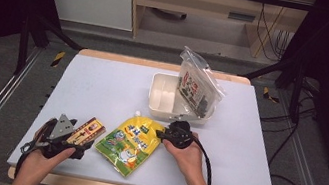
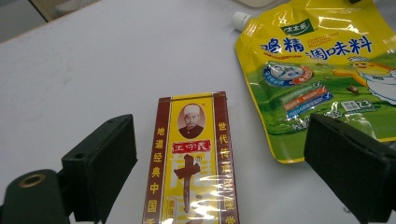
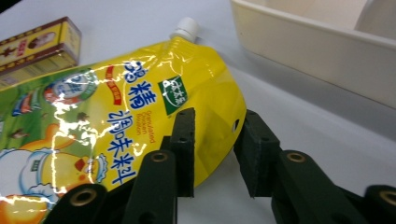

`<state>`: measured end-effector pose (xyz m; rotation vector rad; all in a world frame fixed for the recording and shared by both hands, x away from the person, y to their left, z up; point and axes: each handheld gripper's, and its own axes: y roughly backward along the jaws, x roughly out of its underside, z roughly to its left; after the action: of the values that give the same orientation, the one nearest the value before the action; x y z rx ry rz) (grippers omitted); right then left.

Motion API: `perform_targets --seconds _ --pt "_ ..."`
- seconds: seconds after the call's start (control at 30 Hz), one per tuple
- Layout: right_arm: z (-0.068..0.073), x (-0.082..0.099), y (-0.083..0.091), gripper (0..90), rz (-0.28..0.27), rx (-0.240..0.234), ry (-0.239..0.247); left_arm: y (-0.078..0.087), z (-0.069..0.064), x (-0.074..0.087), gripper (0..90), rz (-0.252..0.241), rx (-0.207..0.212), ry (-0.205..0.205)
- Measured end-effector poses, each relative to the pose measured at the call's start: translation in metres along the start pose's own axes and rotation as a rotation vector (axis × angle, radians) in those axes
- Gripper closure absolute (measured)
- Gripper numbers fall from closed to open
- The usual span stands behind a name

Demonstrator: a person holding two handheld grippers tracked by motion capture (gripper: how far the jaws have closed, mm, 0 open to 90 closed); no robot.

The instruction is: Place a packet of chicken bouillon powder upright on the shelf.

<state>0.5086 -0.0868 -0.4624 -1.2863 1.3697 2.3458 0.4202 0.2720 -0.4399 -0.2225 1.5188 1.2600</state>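
Yellow pouch (image 1: 131, 143) lies flat on the white table (image 1: 102, 87), near the front edge, between the two hands. Long axis runs diagonally: white cap (image 1: 138, 114) points away from the person toward the tray, bottom end toward the front edge.

Right gripper (image 1: 161, 134) is at the pouch's upper right edge, coming in from the right, roughly across the long axis. In the right gripper view its jaws straddle the pouch's side seam near the shoulder, one jaw over the printed face, the other off the edge over bare table. Narrow gap, not spread wide; pads look close to the film, but I can't tell if they actually pinch it yet. My read: this is the grab on the pouch, edge pinch about to land.

Left gripper (image 1: 74, 142) sits just left of the pouch, jaws spread wide, with the red-and-yellow box (image 2: 192, 158) lying flat between them, untouched on both sides. The box's long axis runs straight out from that gripper.

Right hand (image 1: 187, 154) is the nearer one for the pouch; the left is lined up on the box.

Beyond the pouch: the cream tray (image 1: 155, 102), divided into compartments, stands just past the cap, with a clear bag (image 1: 198, 85) of dark contents leaning in its right part. Left compartment looks free, so the pouch likely goes up and forward there, a short diagonal from the grip. A thin seam grip may slip or let the pouch sag.
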Motion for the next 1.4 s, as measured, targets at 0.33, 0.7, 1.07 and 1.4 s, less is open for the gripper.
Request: perform_targets --seconds 0.33,0.7,1.07,1.4 --pt "0.004 -0.001 -0.006 89.7 0.0 0.026 0.024 0.001 0.0 0.0 9.1 0.001 0.001 -0.004" --pt "0.005 -0.018 0.024 90.0 -0.077 -0.07 0.033 0.009 0.005 0.001 10.0 -0.026 0.022 0.02" --pt "0.014 -0.077 0.07 90.0 -0.081 -0.133 0.225 0.028 0.024 -0.053 12.0 -0.052 0.052 -0.086" --pt "0.049 -0.113 0.089 90.0 -0.061 -0.165 0.385 0.031 0.027 -0.109 19.1 -0.011 0.097 -0.235"
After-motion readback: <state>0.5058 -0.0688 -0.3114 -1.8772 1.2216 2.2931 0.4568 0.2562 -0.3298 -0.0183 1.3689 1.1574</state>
